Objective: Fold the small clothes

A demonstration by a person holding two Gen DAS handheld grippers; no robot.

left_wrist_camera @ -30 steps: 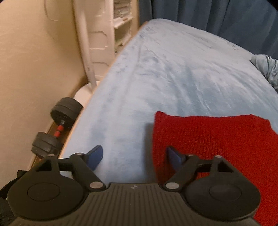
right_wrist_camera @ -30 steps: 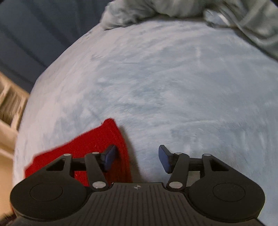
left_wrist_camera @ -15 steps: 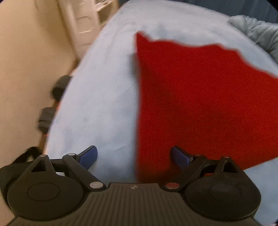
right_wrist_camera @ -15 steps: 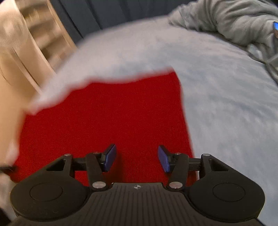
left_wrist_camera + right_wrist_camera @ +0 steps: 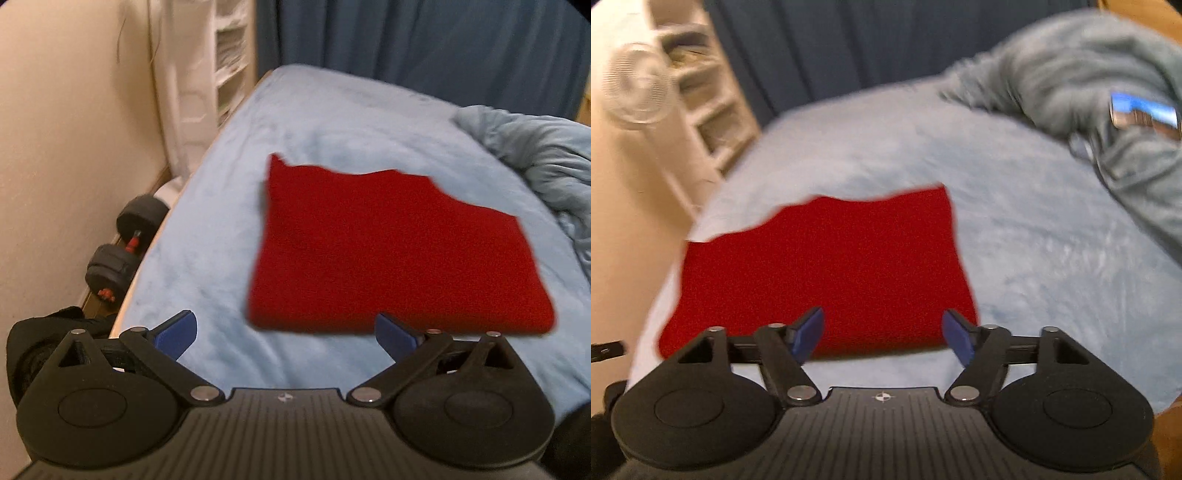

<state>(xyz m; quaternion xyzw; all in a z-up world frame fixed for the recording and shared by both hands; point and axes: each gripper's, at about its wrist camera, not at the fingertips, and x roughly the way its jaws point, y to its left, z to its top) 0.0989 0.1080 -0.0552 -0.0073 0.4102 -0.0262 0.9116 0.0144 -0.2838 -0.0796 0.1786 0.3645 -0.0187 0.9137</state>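
Lying flat on the bed (image 5: pixel 332 122), the red cloth (image 5: pixel 391 251) runs long from 9 to 3 o'clock; left gripper (image 5: pixel 286 332) gapes empty, right gripper (image 5: pixel 882 332) is opening, empty.

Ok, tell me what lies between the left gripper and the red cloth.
Only bare light-blue bed cover, in the left wrist view, between the left gripper and the red cloth.

Folded knitted garment (image 5: pixel 391 251): plain red. Plush bed cover (image 5: pixel 332 122): pale blue. Far pleated curtain (image 5: pixel 424 40): dark blue; left dumbbell (image 5: pixel 122 243): black.
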